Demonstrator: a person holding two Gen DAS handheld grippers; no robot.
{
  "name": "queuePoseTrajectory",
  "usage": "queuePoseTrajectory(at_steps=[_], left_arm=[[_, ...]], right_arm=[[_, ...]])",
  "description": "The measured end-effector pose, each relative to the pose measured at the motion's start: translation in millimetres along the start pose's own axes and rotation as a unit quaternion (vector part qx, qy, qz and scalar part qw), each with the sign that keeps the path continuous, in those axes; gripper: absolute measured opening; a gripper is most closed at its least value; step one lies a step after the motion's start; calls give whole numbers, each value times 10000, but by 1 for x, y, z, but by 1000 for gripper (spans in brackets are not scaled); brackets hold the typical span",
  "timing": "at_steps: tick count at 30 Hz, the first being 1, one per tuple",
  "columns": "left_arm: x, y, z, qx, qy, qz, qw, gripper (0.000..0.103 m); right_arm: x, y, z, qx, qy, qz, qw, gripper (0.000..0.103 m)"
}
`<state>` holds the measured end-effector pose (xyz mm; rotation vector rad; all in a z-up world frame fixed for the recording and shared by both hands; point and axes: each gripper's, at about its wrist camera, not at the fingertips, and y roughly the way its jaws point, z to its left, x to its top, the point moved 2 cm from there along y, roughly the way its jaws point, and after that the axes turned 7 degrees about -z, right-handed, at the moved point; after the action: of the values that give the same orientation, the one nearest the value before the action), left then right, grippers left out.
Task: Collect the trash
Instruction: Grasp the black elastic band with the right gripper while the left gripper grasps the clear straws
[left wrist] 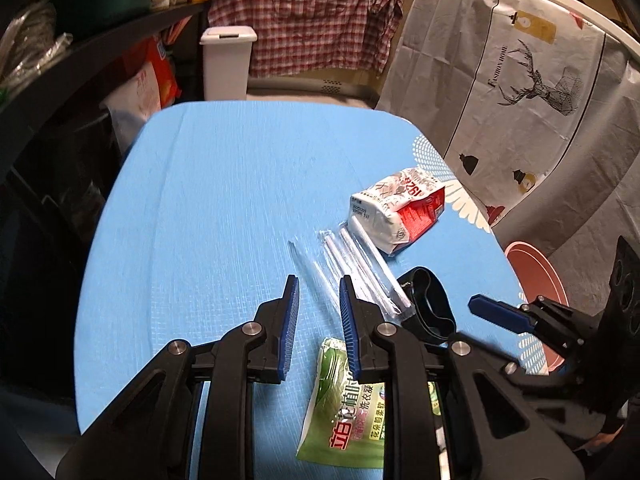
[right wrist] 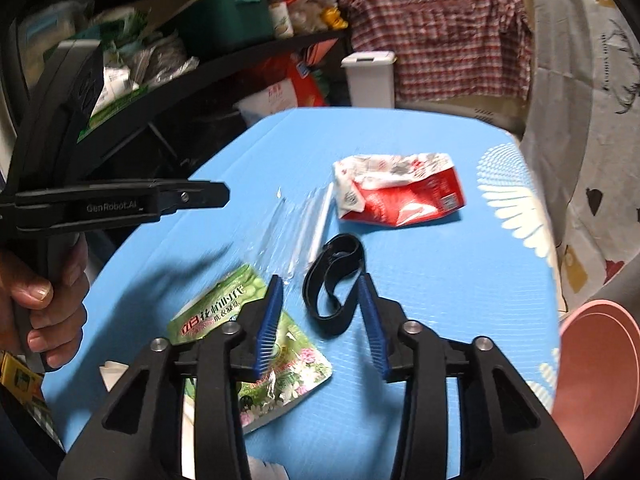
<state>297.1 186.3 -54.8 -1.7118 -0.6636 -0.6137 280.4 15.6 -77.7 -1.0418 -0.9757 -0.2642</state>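
We see both sets of jaws open and empty above the blue surface [left wrist: 224, 200]: left gripper [left wrist: 318, 304] near a green pouch [left wrist: 344, 412], right gripper [right wrist: 320, 296] over a black strap [right wrist: 334, 288].

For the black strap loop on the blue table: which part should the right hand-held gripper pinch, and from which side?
Probably the near end of the black strap loop, where the band curves up off the blue table. It lies flat elsewhere, so come from above and the near side with the right hand-held gripper, whose open jaws already flank that end, clear of the clear plastic wrapper.
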Motion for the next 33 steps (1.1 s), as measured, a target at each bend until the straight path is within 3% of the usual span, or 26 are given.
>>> queuePoseTrajectory(at_steps=[14,20,22,25,33], left_arm=[[-9,31,-5,-54,104,355,9993,21],[-12,41,-11,38,213,540,9983,21],[-12,43,-9,62,183,578,9981,9],[-11,41,-9,87,206,569,9981,2],[-2,22,-10,206,239,302,9990,0]], right_arm=[[-9,31,-3,-163,-73,382,9991,41],[-8,31,-6,-198,-92,368,9991,23],[-8,30,-6,-200,-99,364,9991,15],[-6,28,-7,-246,-115,328,9991,12],[3,9,-19,-358,-9,124,9993,10]])
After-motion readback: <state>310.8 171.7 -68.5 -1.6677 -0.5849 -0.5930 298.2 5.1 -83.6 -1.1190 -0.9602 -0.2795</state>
